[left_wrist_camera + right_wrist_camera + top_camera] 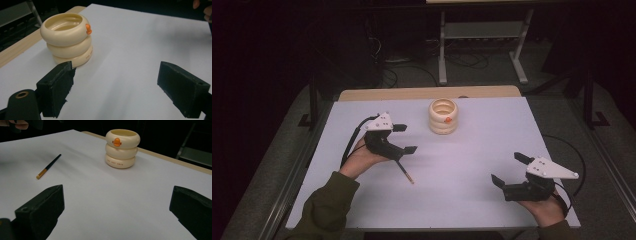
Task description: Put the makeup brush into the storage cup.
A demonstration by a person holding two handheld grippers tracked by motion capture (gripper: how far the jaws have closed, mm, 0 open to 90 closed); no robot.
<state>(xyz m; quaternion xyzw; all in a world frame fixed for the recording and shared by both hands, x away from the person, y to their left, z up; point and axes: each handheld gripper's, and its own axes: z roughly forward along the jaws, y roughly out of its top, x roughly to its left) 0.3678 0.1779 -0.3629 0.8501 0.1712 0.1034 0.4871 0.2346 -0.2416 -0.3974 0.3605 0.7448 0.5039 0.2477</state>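
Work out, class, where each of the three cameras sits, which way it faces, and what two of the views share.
High view: fixed above the person's side, looking forward and down on the table; shows both forearms, left gripper, right gripper.
Left gripper view: rides the left gripper, looking along its open jaws at the cream ringed pot.
Right gripper view: rides the right gripper, jaws open, facing pot and pencil.
Shared: pot with orange beak appears in all three.

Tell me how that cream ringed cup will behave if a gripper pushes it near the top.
The cream cup is taller than wide and hollow, so a high push may tip it. Its glossy rounded rings would likely let the jaws slip. It looks rigid, probably light plastic or ceramic; which one I cannot tell.
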